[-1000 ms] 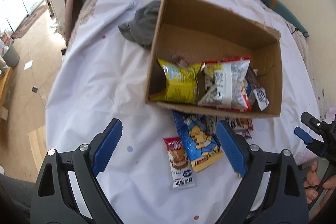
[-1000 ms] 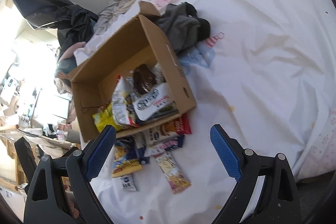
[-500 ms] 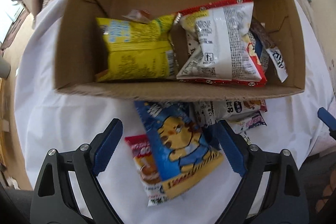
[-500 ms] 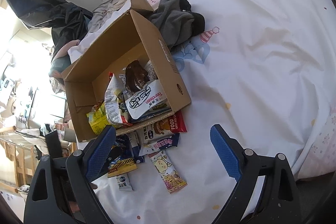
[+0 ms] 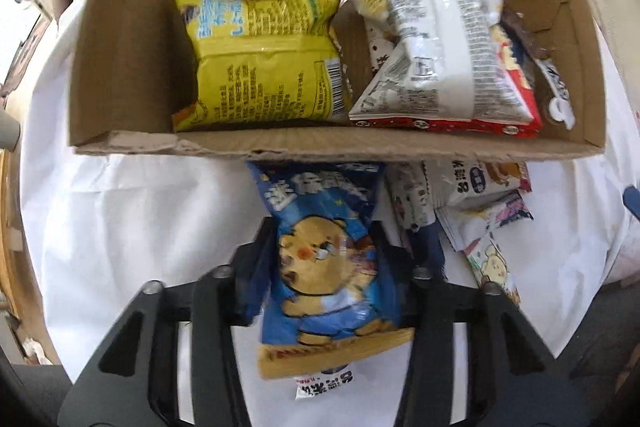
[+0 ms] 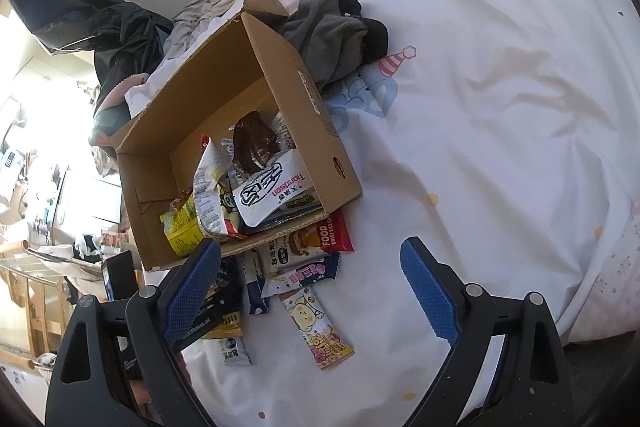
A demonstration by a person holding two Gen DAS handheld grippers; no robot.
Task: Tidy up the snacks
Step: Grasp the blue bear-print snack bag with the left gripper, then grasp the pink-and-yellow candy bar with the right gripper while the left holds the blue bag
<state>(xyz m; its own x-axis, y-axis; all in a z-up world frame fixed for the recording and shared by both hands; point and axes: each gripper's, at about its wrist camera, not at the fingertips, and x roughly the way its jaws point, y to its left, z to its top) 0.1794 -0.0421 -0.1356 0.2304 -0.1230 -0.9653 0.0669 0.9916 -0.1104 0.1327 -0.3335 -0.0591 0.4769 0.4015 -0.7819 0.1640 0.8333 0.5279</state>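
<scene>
A blue snack bag (image 5: 328,267) with a yellow bear lies on the white sheet just in front of the cardboard box (image 5: 120,67). My left gripper (image 5: 344,239) points down over it, its jaws closing, and the pads press the bag's two sides so that it bulges. A small white packet (image 5: 324,383) peeks out under the bag. Inside the box lie a yellow bag (image 5: 260,67) and a white-and-red bag (image 5: 440,47). My right gripper (image 6: 310,291) hangs open above several loose packets, among them a bear-print one (image 6: 316,327) and a red one (image 6: 332,239).
More small packets (image 5: 476,183) lie by the box's near right corner. A grey garment (image 6: 332,31) sits behind the box (image 6: 304,115). A black plastic bag (image 6: 100,27) is at the far left. The white sheet (image 6: 500,107) spreads to the right, and the bed's edge runs along the lower right.
My left gripper dropped toward the blue bag, then its wide-open jaws closed onto the bag's sides. The right gripper stayed where it was, open.
</scene>
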